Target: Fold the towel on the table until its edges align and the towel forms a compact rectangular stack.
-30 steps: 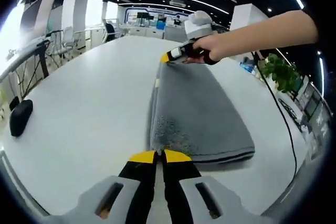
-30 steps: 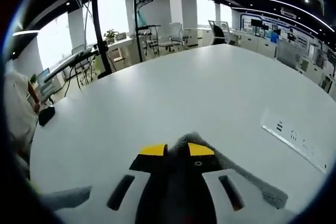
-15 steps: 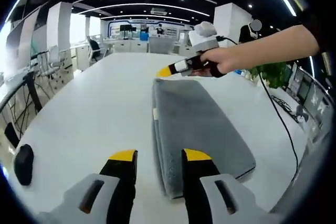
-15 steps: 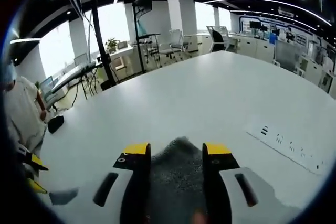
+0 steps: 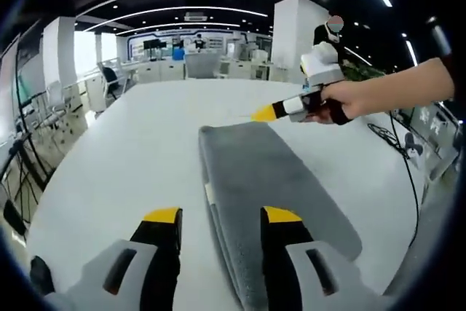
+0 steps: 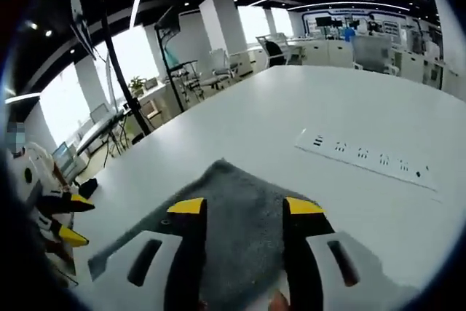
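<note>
In my left gripper view, my left gripper (image 5: 220, 215) hangs nearest, its yellow-tipped jaws spread wide with nothing between them, straddling the near end of the towel (image 5: 273, 187). The grey towel lies folded into a long strip on the white table (image 5: 124, 151), running away from my jaws toward the far side. A small pale tag (image 5: 210, 193) sticks out of the towel's folded edge, just beyond my jaw tips. At the towel's far end, the right gripper (image 5: 271, 113) floats just above the cloth, held in a hand (image 5: 336, 101); from this angle I cannot tell how its jaws stand.

In my right gripper view, the right gripper (image 6: 246, 206) shows its jaws parted wide, holding nothing, with the towel (image 6: 233, 213) lying flat beneath and between them. Beyond the towel's edge, a white power strip (image 6: 364, 162) rests on the table (image 6: 291, 107), near but apart from the cloth. Past the table stand office chairs and desks (image 6: 218, 63).
</note>
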`<state>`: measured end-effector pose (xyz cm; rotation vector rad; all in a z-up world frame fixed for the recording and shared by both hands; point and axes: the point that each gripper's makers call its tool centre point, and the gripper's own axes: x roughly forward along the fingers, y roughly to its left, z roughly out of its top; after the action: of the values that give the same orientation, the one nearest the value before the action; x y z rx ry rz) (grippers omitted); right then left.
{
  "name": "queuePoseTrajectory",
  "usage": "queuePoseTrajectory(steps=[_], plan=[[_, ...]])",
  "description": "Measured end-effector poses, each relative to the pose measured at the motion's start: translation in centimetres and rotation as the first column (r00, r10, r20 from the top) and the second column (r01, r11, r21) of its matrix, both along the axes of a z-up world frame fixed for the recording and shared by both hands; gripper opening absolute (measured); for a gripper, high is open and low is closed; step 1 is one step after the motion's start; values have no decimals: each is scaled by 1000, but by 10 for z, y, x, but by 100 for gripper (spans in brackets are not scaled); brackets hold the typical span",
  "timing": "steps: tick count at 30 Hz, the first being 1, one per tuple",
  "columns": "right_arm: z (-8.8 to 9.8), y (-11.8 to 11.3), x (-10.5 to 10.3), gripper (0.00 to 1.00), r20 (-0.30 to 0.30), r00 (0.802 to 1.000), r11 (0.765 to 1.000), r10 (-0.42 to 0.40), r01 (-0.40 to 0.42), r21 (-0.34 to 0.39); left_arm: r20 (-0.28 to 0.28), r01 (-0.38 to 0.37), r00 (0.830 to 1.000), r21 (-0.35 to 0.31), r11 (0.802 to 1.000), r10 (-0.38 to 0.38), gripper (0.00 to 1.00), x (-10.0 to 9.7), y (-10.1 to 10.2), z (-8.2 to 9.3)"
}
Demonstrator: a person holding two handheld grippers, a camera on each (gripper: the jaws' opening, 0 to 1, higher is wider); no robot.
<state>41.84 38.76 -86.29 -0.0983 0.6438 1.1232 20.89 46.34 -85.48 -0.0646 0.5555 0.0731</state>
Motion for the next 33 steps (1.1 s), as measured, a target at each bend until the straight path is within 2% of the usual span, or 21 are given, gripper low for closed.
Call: queuePoseTrajectory(steps=[3, 6, 12, 17, 20, 24, 28, 33], plan=[[-7, -18, 5, 43, 2, 1000, 999, -29, 29, -17, -12, 36, 999, 11, 999, -36, 51, 5, -1, -2], [-9, -29, 5, 44, -11, 999, 999, -48, 48, -6, 12, 60, 998, 6, 998, -60, 60, 13, -5, 3], [-16, -48, -6, 44, -36, 997, 998, -64, 63, -18, 1, 71, 997, -31, 997, -71, 63, 25, 0, -2], [-17, -62, -15, 41, -8, 998, 998, -62, 62, -31, 2, 53, 999, -49, 997, -53, 63, 34, 6, -3], [-19, -66, -22, 41, -19, 998, 998, -58, 57, -29, 12, 27, 1000, -25, 999, -27, 60, 40, 16, -5], [-23, -70, -31, 42, -49, 997, 998, -64, 63, -23, -2, 12, 1000, -34, 999, -12, 59, 45, 20, -9], [-28, -72, -45, 41, -50, 998, 999, -42, 40, -32, -20, 15, 1000, -42, 999, -15, 58, 48, 20, -19], [-35, -72, -55, 41, -64, 998, 999, -29, 27, -34, -7, -29, 1000, -58, 998, 28, 49, 55, 29, -29]])
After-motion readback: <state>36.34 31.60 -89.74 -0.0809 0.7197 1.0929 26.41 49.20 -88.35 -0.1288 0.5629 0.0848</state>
